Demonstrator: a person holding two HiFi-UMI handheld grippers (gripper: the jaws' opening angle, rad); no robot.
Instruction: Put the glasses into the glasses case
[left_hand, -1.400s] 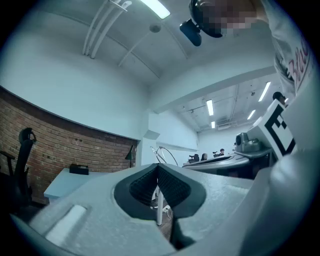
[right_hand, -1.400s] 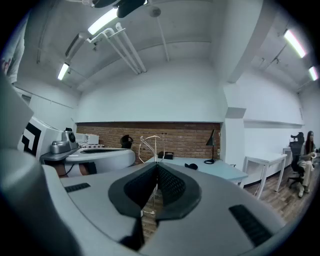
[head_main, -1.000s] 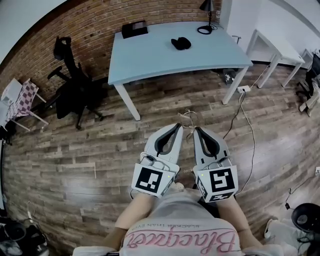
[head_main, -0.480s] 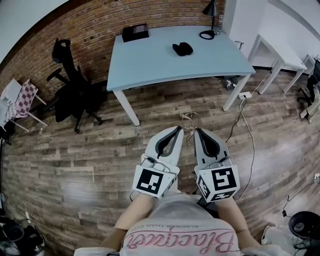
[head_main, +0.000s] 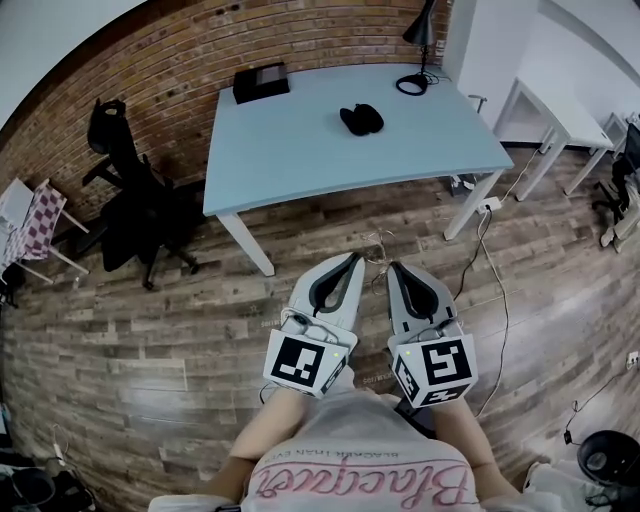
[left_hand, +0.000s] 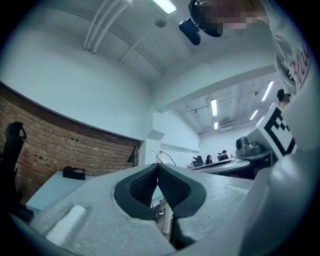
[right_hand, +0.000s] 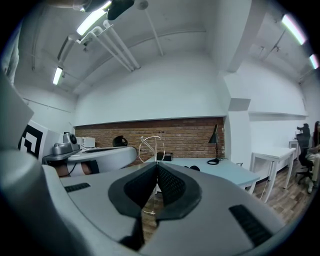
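A small dark rounded object (head_main: 361, 118), possibly the glasses case, lies on the light blue table (head_main: 300, 140); it is too small to tell glasses apart. It also shows as a dark lump (right_hand: 192, 168) in the right gripper view. My left gripper (head_main: 356, 258) and right gripper (head_main: 393, 267) are held side by side over the wooden floor, well short of the table. Both are shut with nothing between the jaws. The left gripper (left_hand: 158, 167) and right gripper (right_hand: 157, 165) point toward the table.
A black box (head_main: 261, 82) sits at the table's far left corner and a black desk lamp (head_main: 418, 48) at its far right. A black office chair (head_main: 130, 200) stands left of the table. Cables (head_main: 495, 250) trail on the floor. A white table (head_main: 565, 95) stands at right.
The table has shifted slightly left and nearer in the head view as the person moves. Both grippers stay shut and side by side.
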